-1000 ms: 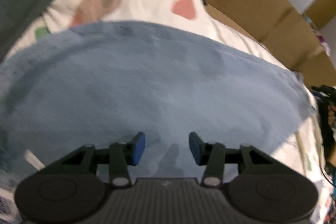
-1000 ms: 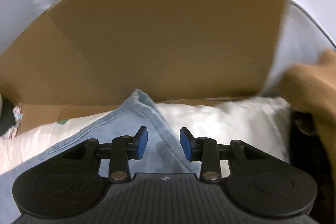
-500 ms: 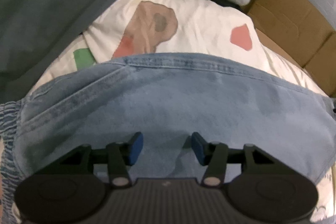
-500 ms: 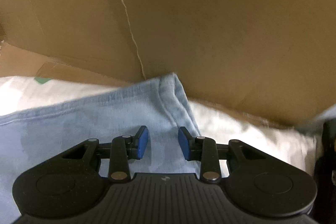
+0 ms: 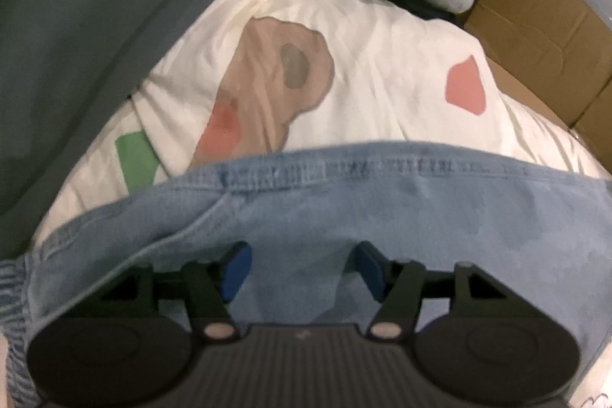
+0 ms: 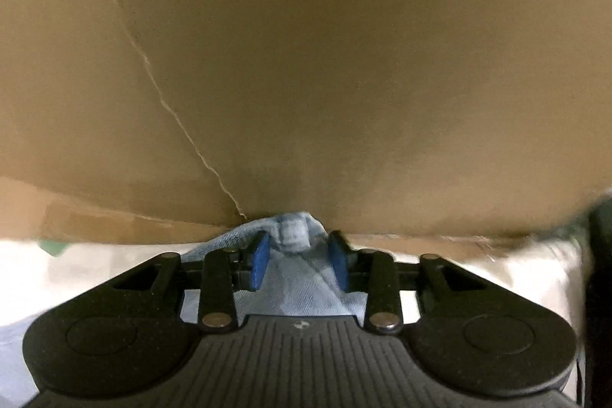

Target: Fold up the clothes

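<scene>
The left gripper (image 5: 302, 268) is held with its blue pads wide apart above the light-blue denim garment (image 5: 420, 217), which is spread on the white patterned sheet (image 5: 382, 71). The right gripper (image 6: 300, 262) is parted around a bunched denim corner (image 6: 292, 230) against the cardboard box (image 6: 344, 64); half a second earlier that corner lay flat and ahead of the pads

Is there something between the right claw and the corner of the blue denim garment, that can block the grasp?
Nothing visible blocks it. The corner of the denim garment already sits between the blue pads of the right claw, which is open around it. The cardboard wall stands close behind that corner, not between it and the claw.
</scene>
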`<state>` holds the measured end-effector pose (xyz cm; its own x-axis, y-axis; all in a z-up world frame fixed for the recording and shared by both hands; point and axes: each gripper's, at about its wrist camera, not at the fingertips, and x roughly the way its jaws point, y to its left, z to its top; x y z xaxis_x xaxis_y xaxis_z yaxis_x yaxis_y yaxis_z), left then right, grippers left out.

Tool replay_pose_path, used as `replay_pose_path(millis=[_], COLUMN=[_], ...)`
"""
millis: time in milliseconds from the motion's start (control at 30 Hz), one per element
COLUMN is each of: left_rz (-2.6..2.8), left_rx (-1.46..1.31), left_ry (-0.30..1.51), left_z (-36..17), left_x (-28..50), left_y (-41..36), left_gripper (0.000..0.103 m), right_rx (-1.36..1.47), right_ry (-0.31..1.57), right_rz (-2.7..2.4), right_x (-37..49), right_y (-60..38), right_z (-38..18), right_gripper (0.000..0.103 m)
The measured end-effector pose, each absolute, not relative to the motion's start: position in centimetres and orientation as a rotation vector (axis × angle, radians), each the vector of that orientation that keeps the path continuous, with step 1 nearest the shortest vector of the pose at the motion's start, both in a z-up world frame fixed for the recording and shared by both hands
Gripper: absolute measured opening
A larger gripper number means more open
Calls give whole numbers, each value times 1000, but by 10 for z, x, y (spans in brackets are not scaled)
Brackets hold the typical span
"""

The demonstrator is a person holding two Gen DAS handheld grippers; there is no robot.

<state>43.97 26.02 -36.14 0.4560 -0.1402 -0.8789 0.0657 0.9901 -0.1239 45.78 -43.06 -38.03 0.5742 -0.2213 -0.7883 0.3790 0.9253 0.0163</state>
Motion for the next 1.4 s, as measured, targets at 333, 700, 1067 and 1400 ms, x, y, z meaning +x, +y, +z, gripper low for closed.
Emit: replay_pose_path(millis=[333, 700, 1067, 1400], left_rz=[-99, -50, 40, 133], left_rx=[-51, -74, -142, -186], left_ry=[1054, 981, 945, 876], left_z=[-357, -332, -334, -330], left_x=[442, 393, 374, 365], left_y=[254, 294, 331, 351], left_gripper=[64, 62, 46, 32], right_rx=[54, 89, 77, 94], right_ry=[1014, 919, 892, 887], right_rz=[-34, -65, -85, 200], right_x=[402, 444, 465, 426], right_y=[-345, -340, -313, -225], right_z=[-387, -400, -383, -362], right_gripper=[38, 38, 38, 38])
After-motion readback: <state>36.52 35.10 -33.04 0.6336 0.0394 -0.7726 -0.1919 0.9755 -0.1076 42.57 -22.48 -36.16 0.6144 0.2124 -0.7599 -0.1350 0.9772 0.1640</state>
